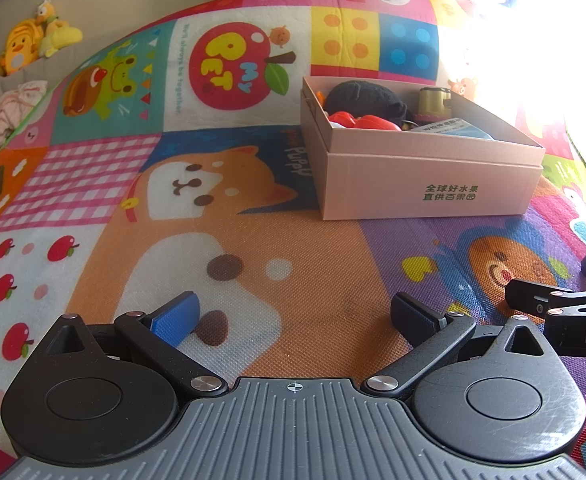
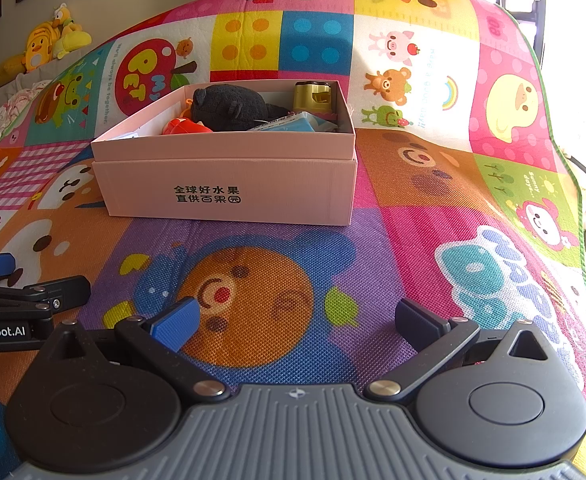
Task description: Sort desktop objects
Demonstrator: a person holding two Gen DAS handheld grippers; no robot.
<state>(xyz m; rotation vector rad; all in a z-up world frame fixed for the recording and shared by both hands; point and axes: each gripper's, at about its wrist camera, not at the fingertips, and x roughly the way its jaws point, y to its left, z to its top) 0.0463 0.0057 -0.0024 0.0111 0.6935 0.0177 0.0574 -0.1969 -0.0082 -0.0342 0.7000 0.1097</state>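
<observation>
A pink cardboard box (image 1: 433, 184) with green Chinese print stands on the colourful cartoon mat (image 1: 293, 280). It holds a black plush toy (image 1: 363, 98), a red toy (image 1: 367, 122), a gold cup-like item (image 1: 433, 100) and a blue-white packet (image 1: 449, 128). The box (image 2: 229, 188) also shows in the right wrist view, with the black plush (image 2: 229, 106), red toy (image 2: 183, 126), gold item (image 2: 313, 98) and packet (image 2: 289, 125). My left gripper (image 1: 295, 318) is open and empty, low over the mat. My right gripper (image 2: 297, 322) is open and empty in front of the box.
Yellow plush toys (image 1: 33, 40) and a pale cloth bundle (image 1: 9, 116) lie beyond the mat's far left edge. The right gripper's side (image 1: 561, 312) shows at the left view's right edge. The mat's green edge (image 2: 573, 184) drops off at the right, with bright window light.
</observation>
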